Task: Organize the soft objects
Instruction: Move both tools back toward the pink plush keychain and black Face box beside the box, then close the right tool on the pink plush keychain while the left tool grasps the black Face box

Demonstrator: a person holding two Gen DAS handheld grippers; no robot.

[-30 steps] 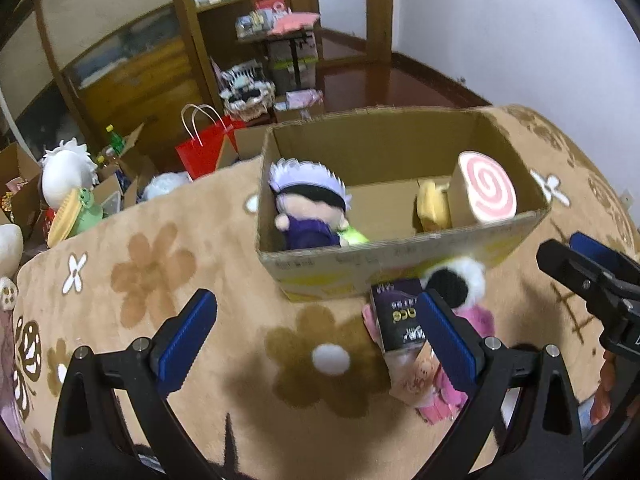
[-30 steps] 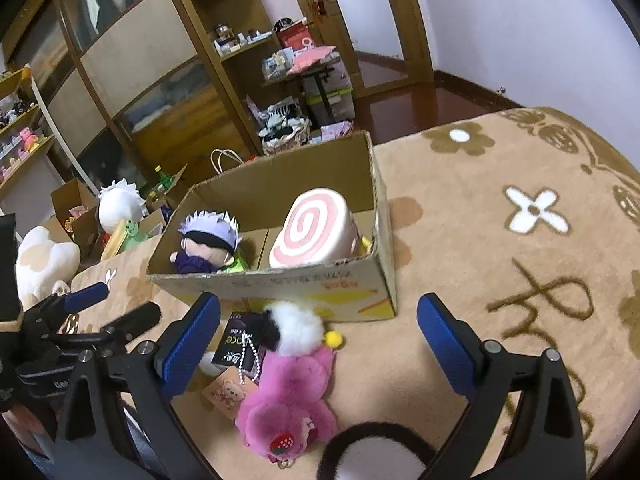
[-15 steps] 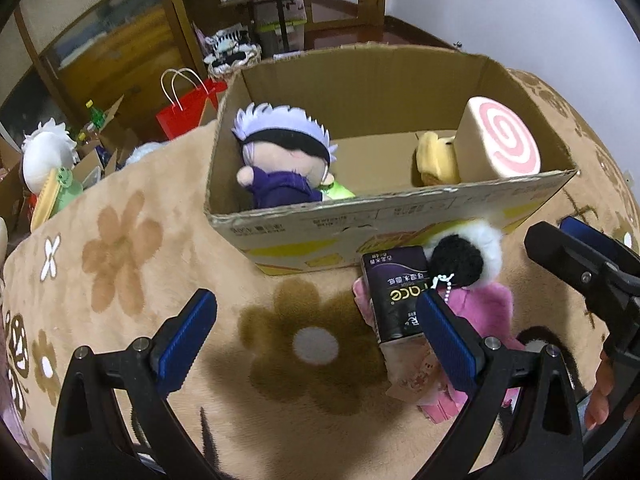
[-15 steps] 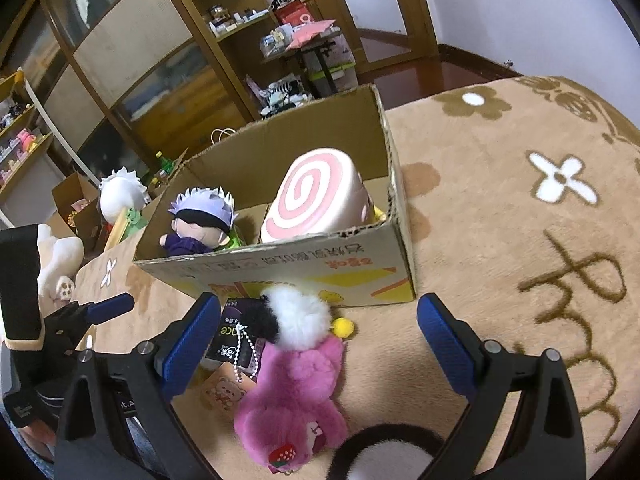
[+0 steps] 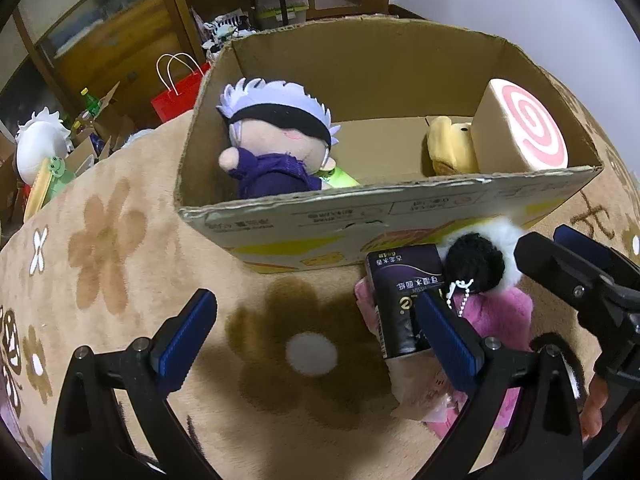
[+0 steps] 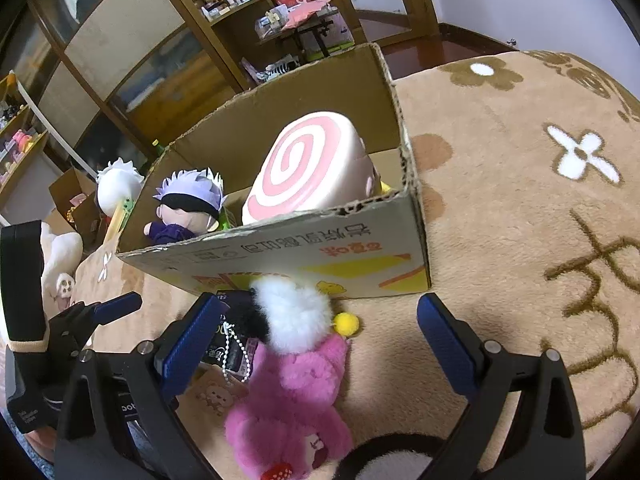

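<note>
A cardboard box (image 5: 400,216) (image 6: 280,248) stands on the brown flowered rug. Inside it are a white-haired doll (image 5: 276,140) (image 6: 188,204), a pink swirl roll cushion (image 5: 524,128) (image 6: 312,168) and a yellow plush (image 5: 448,148). In front of the box lie a pink plush (image 6: 292,392) (image 5: 500,316) with a black-and-white pompom (image 6: 288,316) (image 5: 480,256) and a dark tissue pack (image 5: 404,296) (image 6: 224,344). My left gripper (image 5: 316,336) is open and empty, left of the pack. My right gripper (image 6: 320,340) is open, straddling the pink plush.
The rug (image 6: 520,200) extends to the right of the box. A red bag (image 5: 176,96), more plush toys (image 5: 40,144) and cartons sit at the left beyond the rug. Shelves and a small table (image 6: 304,28) stand at the back. A black-and-white furry item (image 6: 388,460) lies at the bottom edge.
Both grippers have moved forward and lower toward the box and the pink plush. Both stay open. No object has moved.
</note>
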